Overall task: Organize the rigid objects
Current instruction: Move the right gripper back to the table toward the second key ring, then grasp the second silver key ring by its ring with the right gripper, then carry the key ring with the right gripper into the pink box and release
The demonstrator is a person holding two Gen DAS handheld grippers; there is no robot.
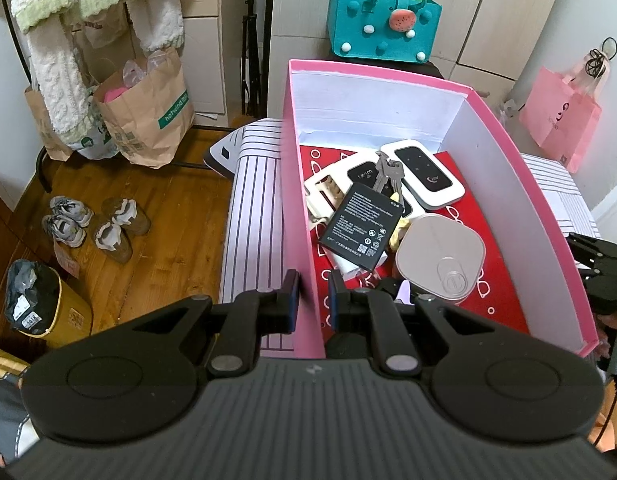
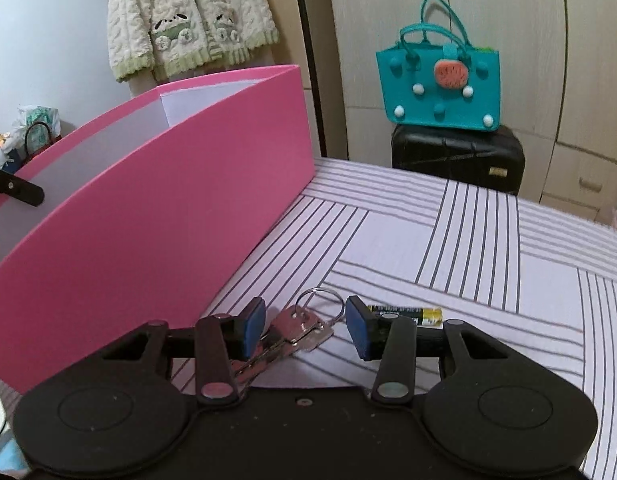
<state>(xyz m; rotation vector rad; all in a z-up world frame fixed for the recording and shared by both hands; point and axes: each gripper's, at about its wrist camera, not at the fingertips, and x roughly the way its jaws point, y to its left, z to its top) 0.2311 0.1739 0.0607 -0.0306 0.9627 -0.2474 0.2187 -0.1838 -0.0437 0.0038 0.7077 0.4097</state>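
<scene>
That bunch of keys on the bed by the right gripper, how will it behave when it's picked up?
The keys are loose flat blades on a ring, so they'll likely dangle and swing. Smooth metal may slip between the pads. Probably light, not fragile.

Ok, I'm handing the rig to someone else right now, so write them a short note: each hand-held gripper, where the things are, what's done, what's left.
Left hand-held gripper: shut on the pink box's left wall, steadying it.
Right hand-held gripper: open, low over the bed, jaws either side of the loose keys; not gripped yet.
Done: in the box are two white routers, a flat battery, another key bunch and a grey case.
Left: keys, then the AA battery beside them.
</scene>
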